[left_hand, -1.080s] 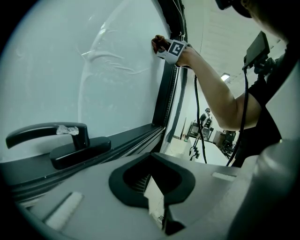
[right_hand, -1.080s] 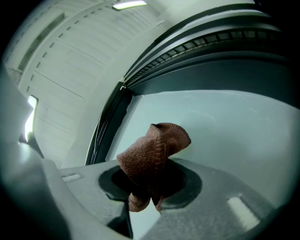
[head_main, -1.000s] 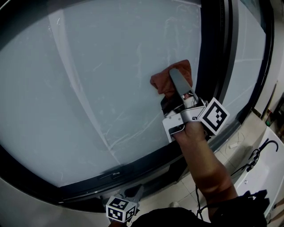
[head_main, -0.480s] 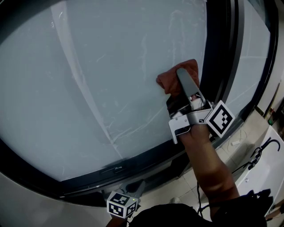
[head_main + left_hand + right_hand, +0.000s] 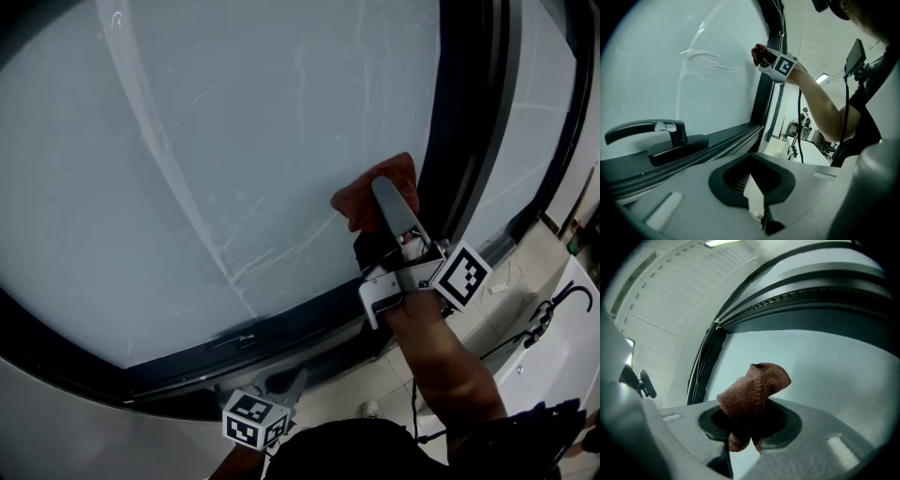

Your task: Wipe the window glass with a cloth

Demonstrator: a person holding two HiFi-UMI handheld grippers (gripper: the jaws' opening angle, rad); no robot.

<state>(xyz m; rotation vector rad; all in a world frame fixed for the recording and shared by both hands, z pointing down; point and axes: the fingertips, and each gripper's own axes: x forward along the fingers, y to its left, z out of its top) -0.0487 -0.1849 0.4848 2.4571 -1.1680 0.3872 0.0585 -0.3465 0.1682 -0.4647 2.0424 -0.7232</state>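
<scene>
The window glass [image 5: 206, 141] fills most of the head view, with faint streaks on it. A reddish-brown cloth [image 5: 359, 199] is pressed to the pane low on the right, close to the dark upright frame bar [image 5: 469, 122]. My right gripper [image 5: 382, 192] is shut on the cloth; in the right gripper view the cloth [image 5: 752, 394] bulges out from between the jaws against the glass [image 5: 825, 362]. My left gripper [image 5: 292, 386] hangs low under the lower frame, shut with nothing in it [image 5: 761, 220], away from the pane.
A dark lower frame rail [image 5: 234, 342] runs beneath the pane. A black window handle [image 5: 651, 133] sits on the frame in front of the left gripper. A white surface with black cables [image 5: 558, 347] stands at the right, over a tiled floor.
The right gripper has slid the cloth down the glass, closer to the lower frame rail, staying beside the upright bar. The left gripper has stayed low.
</scene>
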